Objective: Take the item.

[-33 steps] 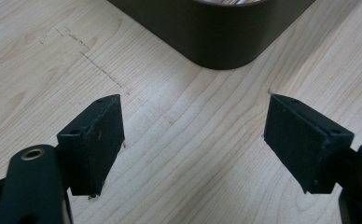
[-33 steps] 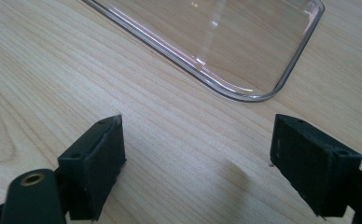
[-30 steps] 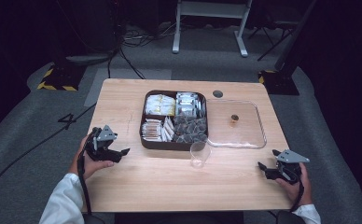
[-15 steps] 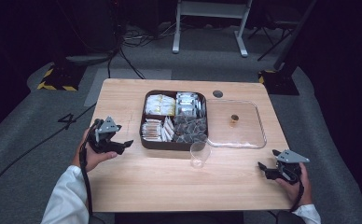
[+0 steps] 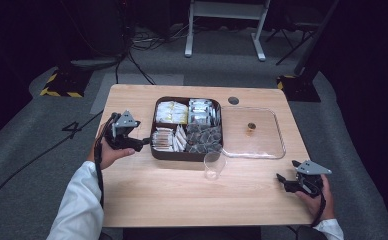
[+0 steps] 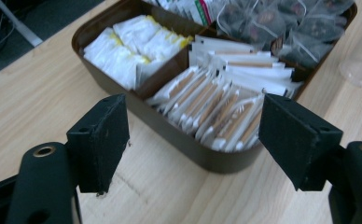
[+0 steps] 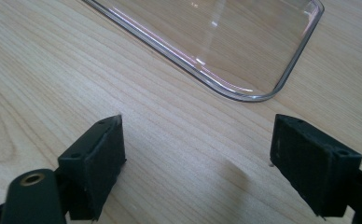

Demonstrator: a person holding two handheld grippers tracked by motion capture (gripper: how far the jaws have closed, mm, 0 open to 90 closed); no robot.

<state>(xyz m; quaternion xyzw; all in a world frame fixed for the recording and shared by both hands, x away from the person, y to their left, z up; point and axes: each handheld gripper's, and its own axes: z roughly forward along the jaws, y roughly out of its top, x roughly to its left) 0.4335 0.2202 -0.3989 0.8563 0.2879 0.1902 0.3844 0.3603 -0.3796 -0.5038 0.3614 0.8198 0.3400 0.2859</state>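
Pale wood grain covers the table (image 5: 182,200), which stands on grey carpet in a dark room with cables and a metal stand behind it.

Nearest the person, at the near right corner, the right gripper (image 5: 285,183) rests low over bare wood. In the right gripper view its jaws stand wide apart with nothing between them, and the rounded corner of a clear plastic lid (image 7: 244,51) lies flat on the wood just ahead of them, apart from both pads. A small brown knob (image 5: 251,129) sits on that lid farther off.

At the left, the left gripper (image 5: 141,145) is held by the left hand (image 5: 109,155), a white sleeve (image 5: 79,205) trailing back from it. Its jaws are released and empty, though they have just been narrowing slightly. They point at the near left corner of the dark brown tray (image 5: 154,150), close to its rim but not touching it. In the left gripper view, white-and-tan paper sachets (image 6: 221,107) stand on edge in the compartment straight ahead of the jaws, framed between them. Beyond those, to the left, lie white-and-yellow packets (image 6: 132,44); to the right and farther on, clear pyramid tea bags (image 6: 281,23) fill another compartment.

A clear glass cup (image 5: 214,164) stands on the wood just in front of the tray, between the two grippers.
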